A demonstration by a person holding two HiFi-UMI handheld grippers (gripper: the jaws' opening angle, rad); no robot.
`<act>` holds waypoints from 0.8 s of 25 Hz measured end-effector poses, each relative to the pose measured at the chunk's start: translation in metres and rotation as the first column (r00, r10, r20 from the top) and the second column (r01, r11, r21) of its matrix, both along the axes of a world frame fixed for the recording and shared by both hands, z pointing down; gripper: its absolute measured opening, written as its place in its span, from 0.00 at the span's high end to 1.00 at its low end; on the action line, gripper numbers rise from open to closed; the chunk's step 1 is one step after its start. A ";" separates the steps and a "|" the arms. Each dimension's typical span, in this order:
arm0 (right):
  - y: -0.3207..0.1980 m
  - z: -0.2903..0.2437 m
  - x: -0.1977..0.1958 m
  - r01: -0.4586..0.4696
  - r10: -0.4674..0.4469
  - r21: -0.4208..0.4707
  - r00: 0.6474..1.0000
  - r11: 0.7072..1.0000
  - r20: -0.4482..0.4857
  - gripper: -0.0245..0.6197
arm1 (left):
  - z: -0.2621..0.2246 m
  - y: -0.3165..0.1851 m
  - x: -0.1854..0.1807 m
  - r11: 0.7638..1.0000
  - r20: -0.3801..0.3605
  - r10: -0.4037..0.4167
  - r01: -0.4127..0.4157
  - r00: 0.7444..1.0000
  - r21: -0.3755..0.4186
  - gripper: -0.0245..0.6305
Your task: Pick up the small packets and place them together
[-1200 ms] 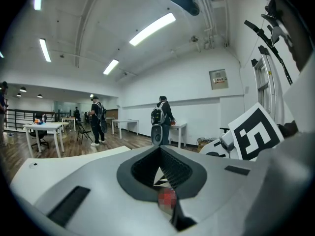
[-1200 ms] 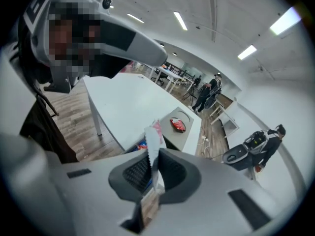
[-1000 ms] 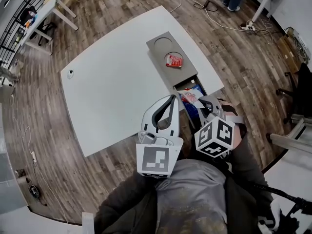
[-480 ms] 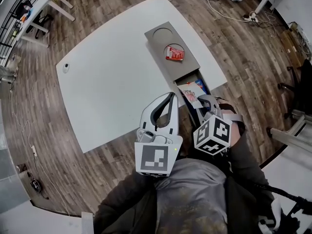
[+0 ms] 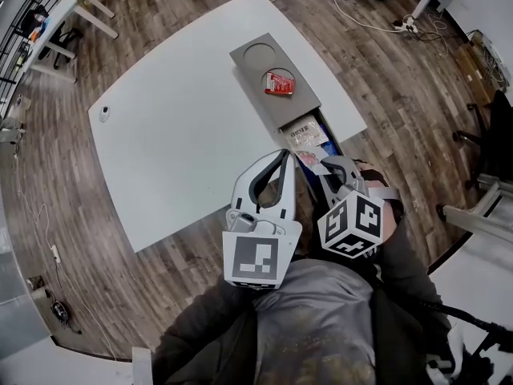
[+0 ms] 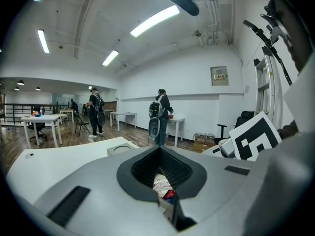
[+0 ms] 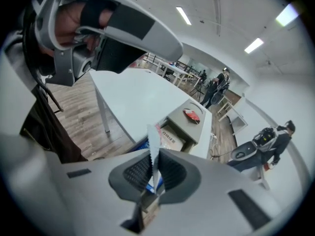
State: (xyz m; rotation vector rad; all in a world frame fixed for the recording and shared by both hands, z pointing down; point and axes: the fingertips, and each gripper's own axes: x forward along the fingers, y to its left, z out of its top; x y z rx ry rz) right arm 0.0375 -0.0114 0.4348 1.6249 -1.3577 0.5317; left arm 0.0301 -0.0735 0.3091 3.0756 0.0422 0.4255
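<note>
We see the right gripper (image 7: 154, 167) clamped on a thin white packet (image 7: 152, 139), held edge-on btwn its pads; the jaws have just been closing on it. It hovers at the near end of the open drawer (image 5: 329, 137) of a grey box (image 5: 250, 77) by the surface's (image 5: 176, 135) edge, w/ more packets (image 5: 308, 133) lying in the drawer. A red packet (image 5: 280, 82) sits on the box top, apart from the rest. The left gripper (image 5: 282, 156) is just beside the right one, fingertips together, nothing held; thru its gap we glimpse drawer packets.
</note>
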 end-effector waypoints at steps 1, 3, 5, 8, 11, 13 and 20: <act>0.000 -0.004 0.001 -0.004 0.004 0.005 1.000 1.000 -0.006 0.93 | -0.002 0.000 0.000 1.000 -0.006 0.001 -0.001 1.000 0.002 0.96; -0.002 -0.016 0.003 -0.013 0.014 0.023 1.000 1.000 -0.019 0.93 | -0.008 0.000 -0.002 1.000 -0.020 0.002 -0.002 1.000 0.010 0.96; -0.006 -0.028 0.005 -0.024 0.025 0.054 0.999 0.998 -0.030 0.93 | -0.015 -0.002 -0.003 1.000 -0.040 0.001 0.000 0.999 0.020 0.96; -0.011 -0.043 0.009 -0.032 0.038 0.094 0.998 0.995 -0.060 0.93 | -0.024 -0.004 -0.004 0.999 -0.072 0.001 0.001 0.997 0.036 0.96; -0.019 -0.058 0.019 -0.032 0.044 0.129 0.994 0.991 -0.096 0.93 | -0.033 -0.008 -0.003 0.999 -0.105 -0.009 0.015 0.994 0.052 0.96; -0.025 -0.069 0.029 -0.031 0.049 0.152 0.992 0.988 -0.117 0.93 | -0.041 -0.013 0.000 0.998 -0.119 -0.021 0.028 0.993 0.059 0.96; -0.050 -0.089 0.067 -0.004 0.036 0.201 0.987 0.980 -0.155 0.93 | -0.050 -0.033 0.011 0.992 -0.139 -0.094 0.105 0.986 0.074 0.96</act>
